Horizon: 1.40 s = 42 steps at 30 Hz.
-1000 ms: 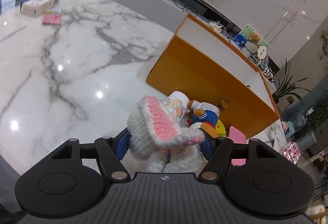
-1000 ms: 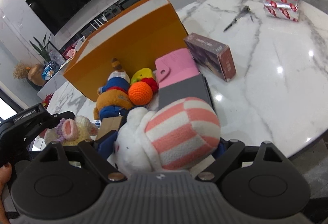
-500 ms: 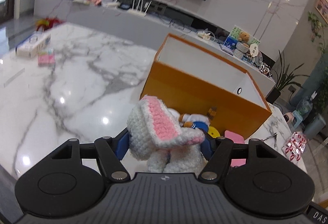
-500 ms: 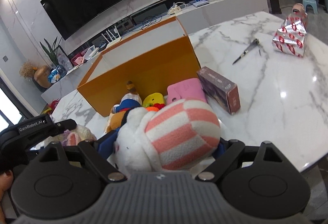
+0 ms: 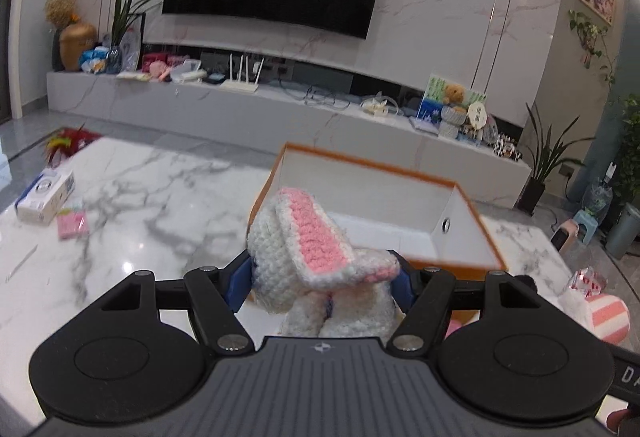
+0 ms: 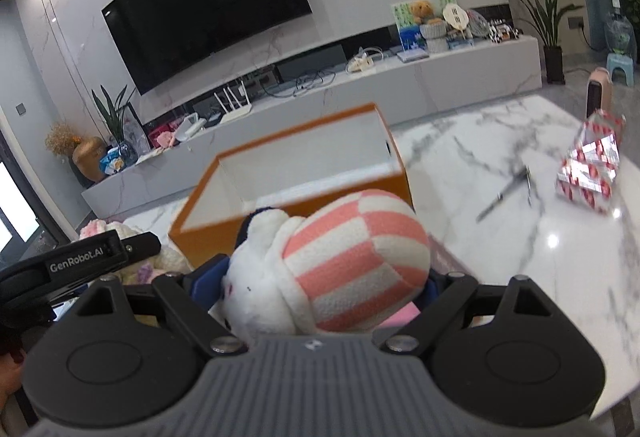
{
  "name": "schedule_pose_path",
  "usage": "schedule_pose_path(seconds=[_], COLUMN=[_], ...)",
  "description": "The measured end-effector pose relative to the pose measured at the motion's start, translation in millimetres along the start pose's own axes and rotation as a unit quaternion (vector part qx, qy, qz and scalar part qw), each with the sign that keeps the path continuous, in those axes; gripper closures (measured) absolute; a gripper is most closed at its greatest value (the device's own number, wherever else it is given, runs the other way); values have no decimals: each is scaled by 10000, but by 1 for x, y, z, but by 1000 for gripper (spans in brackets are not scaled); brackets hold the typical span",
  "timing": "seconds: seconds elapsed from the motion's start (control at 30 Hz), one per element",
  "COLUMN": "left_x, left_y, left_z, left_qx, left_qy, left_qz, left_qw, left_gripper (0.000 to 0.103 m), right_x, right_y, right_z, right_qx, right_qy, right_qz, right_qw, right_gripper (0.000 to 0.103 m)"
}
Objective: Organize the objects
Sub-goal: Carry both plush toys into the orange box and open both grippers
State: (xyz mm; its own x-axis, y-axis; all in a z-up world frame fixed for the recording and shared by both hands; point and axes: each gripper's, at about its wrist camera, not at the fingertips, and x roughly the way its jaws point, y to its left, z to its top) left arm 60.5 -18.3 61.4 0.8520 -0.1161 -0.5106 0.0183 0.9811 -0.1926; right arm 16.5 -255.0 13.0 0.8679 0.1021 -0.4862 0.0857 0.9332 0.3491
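Toys are what this tidy-up turns on, and two of them are in the tongs at once. Left gripper [image 5: 322,279] is clamped on a white crocheted bunny [image 5: 308,261], blue pads pressing its sides, one pink-lined ear flopping forward. Right gripper [image 6: 320,287] is clamped wide on a plush with a pink-and-white checked hat [image 6: 332,269], its white face turned toward the left pad. Both toys hang clear of the marble table [image 5: 132,205], so the step in hand looks like the carry from pile to container. Just beyond both sets of fingers stands the orange box [image 5: 460,237], open-topped, white inside, and empty as far as its interior shows. Each gripper tilts gently downward toward that opening; from the right wrist view the left tool [image 6: 80,257] sits near on the left, level with its partner, and a pink corner of the remaining pile peeps under the plush. Next, I judge, both hands must travel farther forward until the toys are over the box's near wall, then lower and part the jaws; the bunny's loose ear could catch the rim. Farther off lie a pair of scissors [image 6: 508,191] and a red-patterned gift packet [image 6: 588,169] on the right, a small white carton [image 5: 44,195] on the left.
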Motion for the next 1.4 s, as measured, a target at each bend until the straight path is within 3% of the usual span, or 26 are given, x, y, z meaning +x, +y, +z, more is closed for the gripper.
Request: schedule_pose_path(seconds=[0.2, 0.37, 0.4, 0.43, 0.5, 0.53, 0.63, 0.67, 0.93, 1.0, 1.1, 1.27, 1.4], left_x=[35, 82, 91, 100, 117, 126, 155, 165, 228, 233, 235, 246, 246], left_y=[-13, -19, -20, -20, -21, -20, -16, -15, -20, -21, -27, -34, -36], left_z=[39, 61, 63, 66, 70, 72, 72, 72, 59, 56, 56, 52, 49], left_qx=[-1, 55, 44, 54, 71, 51, -45, -56, 198, 225, 297, 696, 705], left_qy=[-214, -131, -121, -100, -41, 6, 287, 418, 1394, 1446, 1528, 1974, 1875], left_qz=[-153, -136, -117, -87, -48, -48, 2, 19, 364, 465, 647, 1124, 1109], left_qw=[9997, 9998, 9998, 9999, 10000, 10000, 9996, 9991, 9894, 9881, 9857, 9714, 9734], left_gripper=[24, 24, 24, 24, 24, 24, 24, 24, 22, 21, 18, 16, 12], right_x=[32, 79, 88, 98, 120, 131, 171, 185, 241, 248, 256, 262, 261], right_y=[2, 1, 0, -2, -3, -3, 1, 0, 4, 3, 0, -5, -5], right_z=[56, 96, 103, 108, 117, 122, 131, 132, 112, 108, 101, 84, 82], right_qx=[253, 476, 493, 515, 553, 521, 186, 185, -195, -265, -359, -249, -243], right_qy=[-307, -389, -385, -361, -225, -173, 254, 435, 1125, 1225, 1350, 1481, 1482], right_qz=[81, 87, 73, 81, 123, 89, 4, 50, 59, 6, -56, -34, -46], right_qw=[9992, 9981, 9980, 9980, 9981, 9985, 9995, 9989, 9934, 9921, 9902, 9886, 9887], right_gripper=[12, 16, 20, 31, 35, 42, 77, 80, 78, 78, 67, 59, 57])
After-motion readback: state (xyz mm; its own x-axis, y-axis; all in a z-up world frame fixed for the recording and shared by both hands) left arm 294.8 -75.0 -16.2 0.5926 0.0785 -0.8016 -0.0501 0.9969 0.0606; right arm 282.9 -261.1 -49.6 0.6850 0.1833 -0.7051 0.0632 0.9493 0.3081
